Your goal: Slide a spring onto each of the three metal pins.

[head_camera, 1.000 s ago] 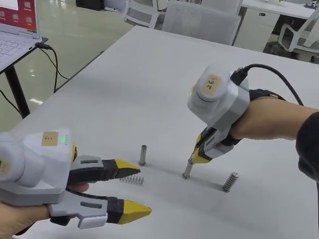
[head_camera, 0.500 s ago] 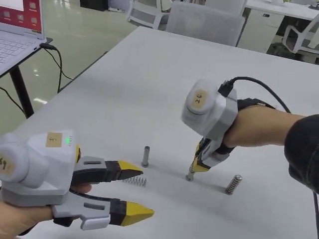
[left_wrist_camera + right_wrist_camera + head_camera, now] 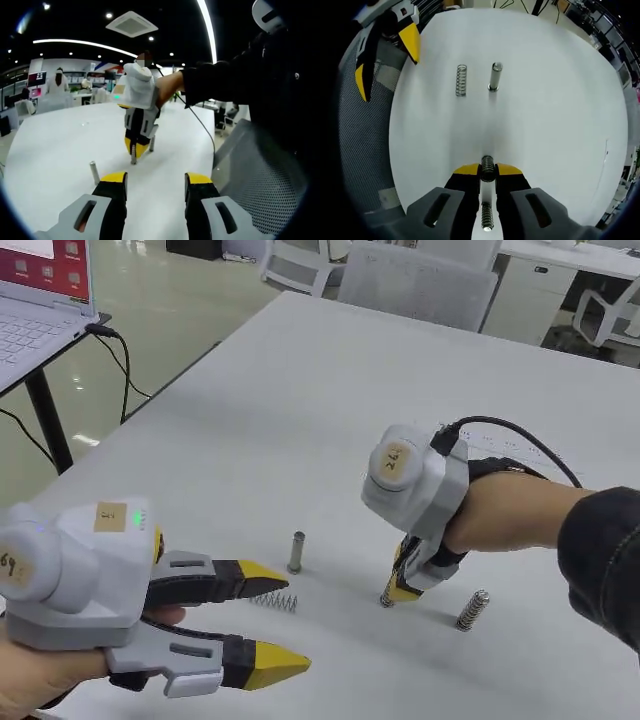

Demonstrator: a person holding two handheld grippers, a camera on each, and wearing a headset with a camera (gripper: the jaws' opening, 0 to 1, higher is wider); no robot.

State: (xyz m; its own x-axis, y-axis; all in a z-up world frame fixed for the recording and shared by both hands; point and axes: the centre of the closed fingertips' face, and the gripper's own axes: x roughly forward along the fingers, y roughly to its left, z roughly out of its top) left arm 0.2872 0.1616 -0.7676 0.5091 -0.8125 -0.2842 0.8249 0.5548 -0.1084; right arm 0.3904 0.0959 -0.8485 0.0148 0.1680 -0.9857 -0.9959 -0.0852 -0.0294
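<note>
Count: three pins and three springs on the white surface (image 3: 300,390).

- My right hand-held gripper (image 3: 398,590) points tips-down, clenched on the held spring (image 3: 487,169), which sits directly over the middle pin (image 3: 133,160). (I cannot tell how far the coil has gone down the pin; the jaws cover it.)
- The end pin (image 3: 480,593), on the right in the head view, stands apart from that gripper with the fitted spring (image 3: 468,612) around it.
- The bare pin (image 3: 297,552) stands upright at the left end of the row.
- The loose spring (image 3: 275,601) lies flat on the surface near the bare pin, on my side of it, just ahead of one jaw tip of my left hand-held gripper (image 3: 295,625).
- The left hand-held gripper is released, with its jaws spread wide and gripping nothing.
</note>
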